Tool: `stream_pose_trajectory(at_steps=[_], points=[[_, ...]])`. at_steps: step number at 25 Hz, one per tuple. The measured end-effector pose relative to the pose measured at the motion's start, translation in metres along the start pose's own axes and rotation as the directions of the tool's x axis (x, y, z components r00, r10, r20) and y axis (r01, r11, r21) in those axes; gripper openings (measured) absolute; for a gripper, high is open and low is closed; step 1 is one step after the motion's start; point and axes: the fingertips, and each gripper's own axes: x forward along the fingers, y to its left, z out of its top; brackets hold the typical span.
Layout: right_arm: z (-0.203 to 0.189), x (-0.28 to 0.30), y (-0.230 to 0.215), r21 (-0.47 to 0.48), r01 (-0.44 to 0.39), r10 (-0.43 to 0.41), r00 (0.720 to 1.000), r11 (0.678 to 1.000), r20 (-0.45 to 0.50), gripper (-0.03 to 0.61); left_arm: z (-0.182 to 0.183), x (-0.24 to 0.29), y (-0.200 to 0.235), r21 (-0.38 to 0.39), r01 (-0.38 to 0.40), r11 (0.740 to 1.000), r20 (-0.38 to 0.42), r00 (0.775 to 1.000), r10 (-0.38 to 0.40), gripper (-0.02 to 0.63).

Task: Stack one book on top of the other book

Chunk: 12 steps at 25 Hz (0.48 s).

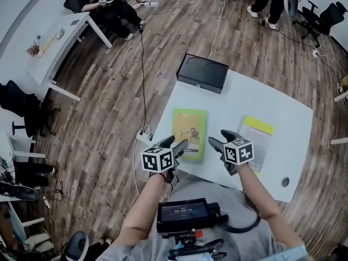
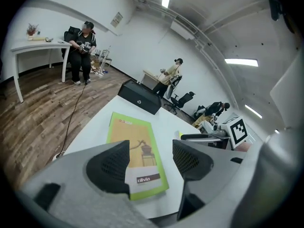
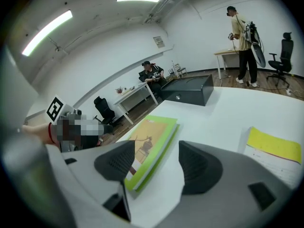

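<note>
The green book [image 1: 190, 134] and the white book [image 1: 255, 140] lie flat and apart on the table [image 1: 239, 94]. The left gripper [image 1: 175, 144] covers the green book's near edge, the right gripper [image 1: 220, 137] part of the white book. Both grippers hover with jaws spread, holding nothing

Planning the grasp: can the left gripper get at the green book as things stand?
Probably yes: the left gripper is open at the near edge of the green book, nothing between them.
</note>
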Motion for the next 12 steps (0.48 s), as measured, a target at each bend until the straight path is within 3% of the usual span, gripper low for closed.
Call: stream_pose_trajectory(at_steps=[12], points=[[-0.010, 0.056, 0.013, 0.073, 0.015, -0.011, 0.998, 0.997, -0.056, 0.262, -0.006, 0.012, 0.066, 0.073, -0.062, 0.995, -0.090, 0.994, 0.069, 0.272]])
